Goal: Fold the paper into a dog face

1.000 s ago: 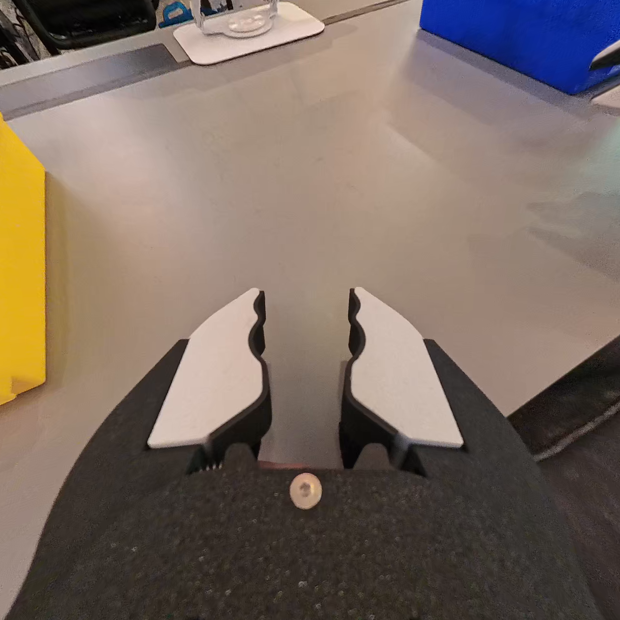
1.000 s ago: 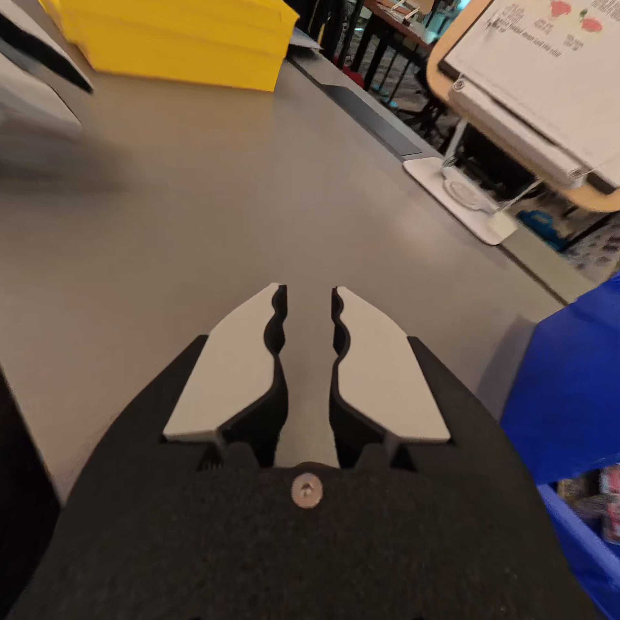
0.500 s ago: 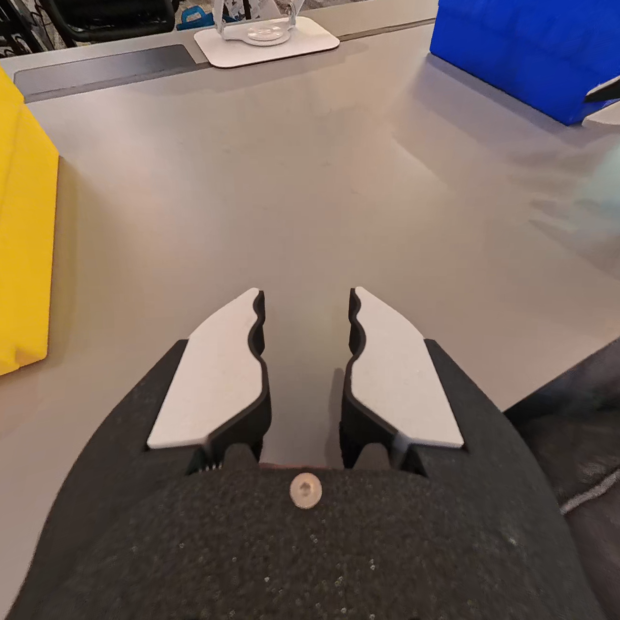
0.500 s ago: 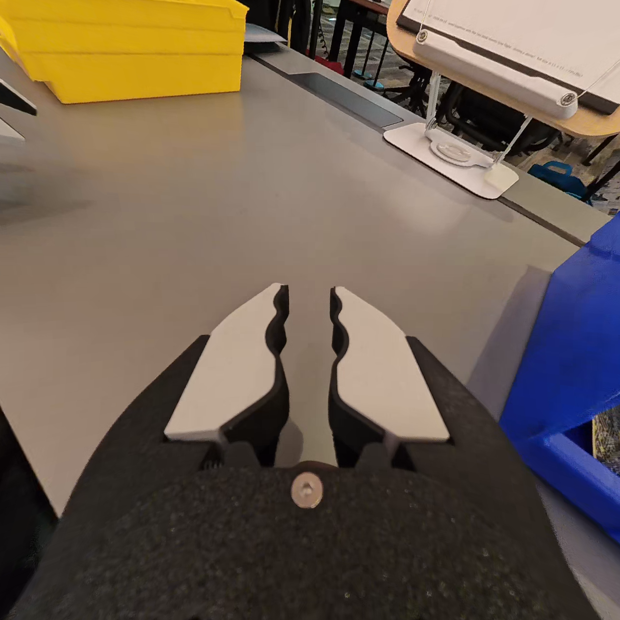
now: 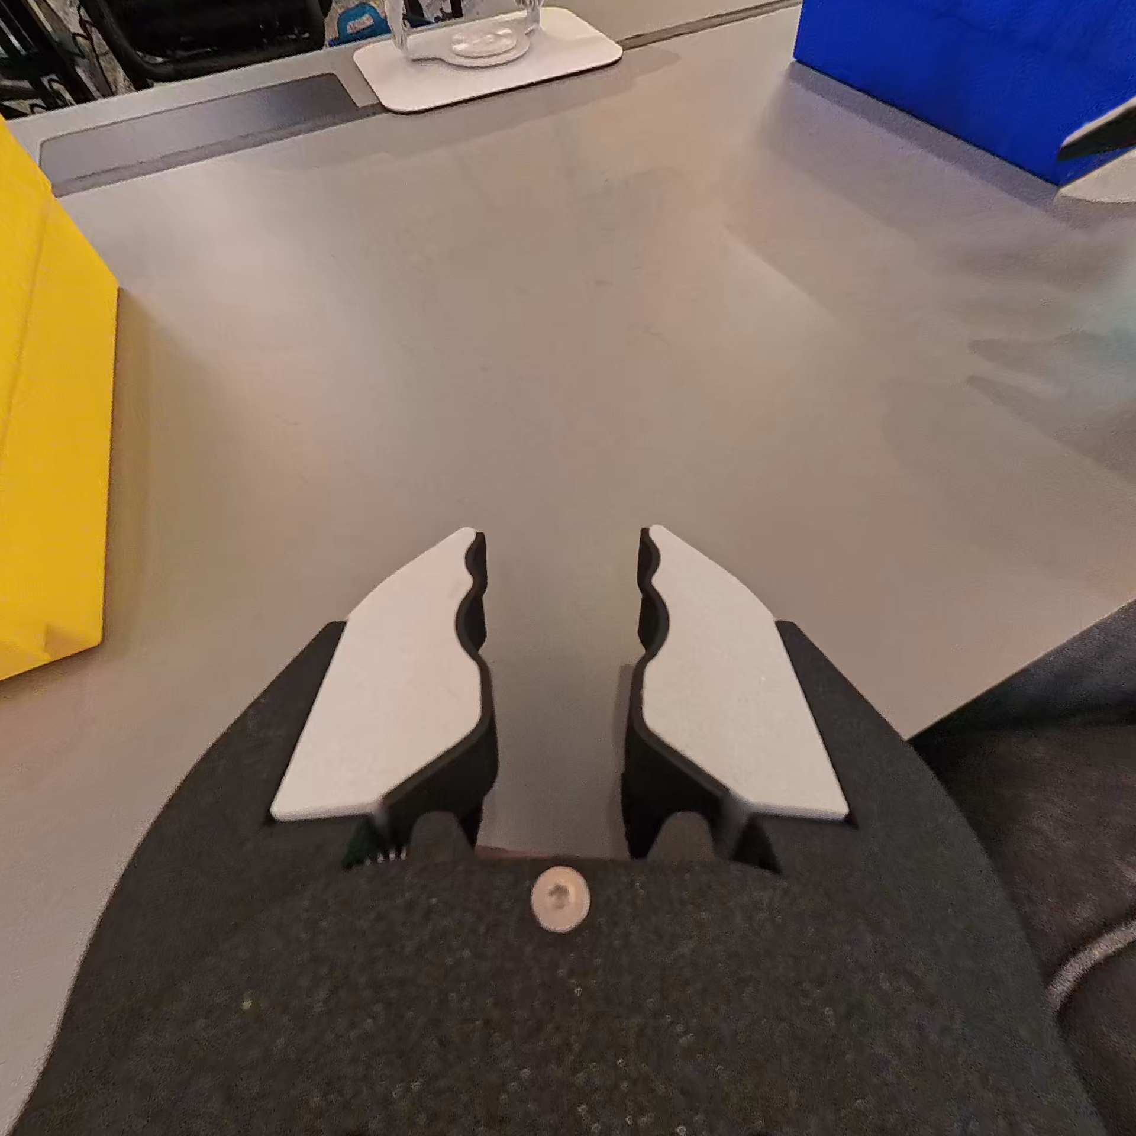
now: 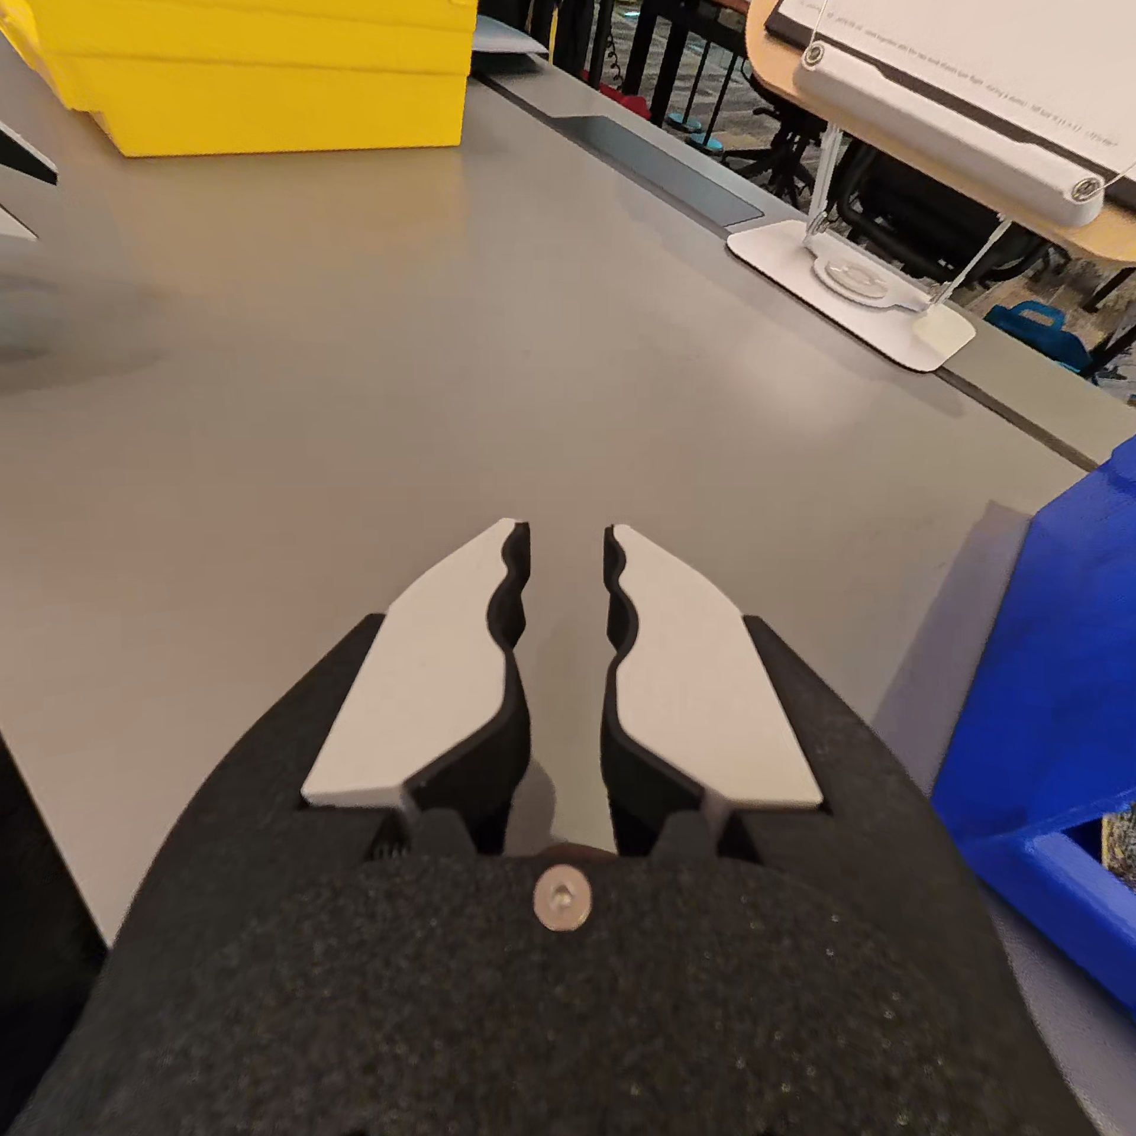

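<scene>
No paper shows on the grey table (image 5: 553,319) in either view. My left gripper (image 5: 561,541) is open and empty, held low over the table near its front edge. My right gripper (image 6: 566,532) is open with a narrower gap, also empty, over the table (image 6: 369,399). The tip of the right gripper shows at the right edge of the left wrist view (image 5: 1100,138). The tip of the left gripper shows at the left edge of the right wrist view (image 6: 21,166).
A yellow bin (image 5: 49,430) stands at the left, also in the right wrist view (image 6: 276,80). A blue bin (image 5: 965,74) stands at the right, close beside my right gripper (image 6: 1045,707). A white document stand (image 6: 860,276) with a page sits at the far edge. The grippers' ends are close to 25 centimeters from one another.
Both grippers have turned a little and drawn back: the bins and the stand have shifted in each view. Both stay open and empty.
</scene>
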`<control>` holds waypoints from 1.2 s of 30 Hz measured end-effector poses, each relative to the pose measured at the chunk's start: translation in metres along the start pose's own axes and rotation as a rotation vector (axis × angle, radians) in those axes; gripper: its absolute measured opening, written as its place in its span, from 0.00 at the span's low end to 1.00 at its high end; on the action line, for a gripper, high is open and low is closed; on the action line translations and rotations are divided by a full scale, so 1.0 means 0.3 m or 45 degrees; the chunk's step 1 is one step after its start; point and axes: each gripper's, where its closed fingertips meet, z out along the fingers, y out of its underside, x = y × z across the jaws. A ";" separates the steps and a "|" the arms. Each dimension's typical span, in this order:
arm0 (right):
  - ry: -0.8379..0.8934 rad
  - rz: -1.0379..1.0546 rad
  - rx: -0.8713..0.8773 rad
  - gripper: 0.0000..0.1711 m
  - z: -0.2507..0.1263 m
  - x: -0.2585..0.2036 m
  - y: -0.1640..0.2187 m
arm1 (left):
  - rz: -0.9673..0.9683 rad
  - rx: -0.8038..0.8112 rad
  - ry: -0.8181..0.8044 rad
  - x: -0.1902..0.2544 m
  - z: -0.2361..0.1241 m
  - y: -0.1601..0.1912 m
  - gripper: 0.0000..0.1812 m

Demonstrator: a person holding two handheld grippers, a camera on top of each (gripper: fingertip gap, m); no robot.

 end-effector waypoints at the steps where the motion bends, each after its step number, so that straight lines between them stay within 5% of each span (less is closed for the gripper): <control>1: 0.013 -0.012 0.007 0.13 -0.005 0.003 -0.004 | 0.009 0.011 0.002 0.006 -0.001 -0.006 0.26; 36: 0.025 -0.033 -0.061 0.13 -0.011 0.019 0.043 | 0.072 -0.068 0.043 0.062 0.033 0.029 0.27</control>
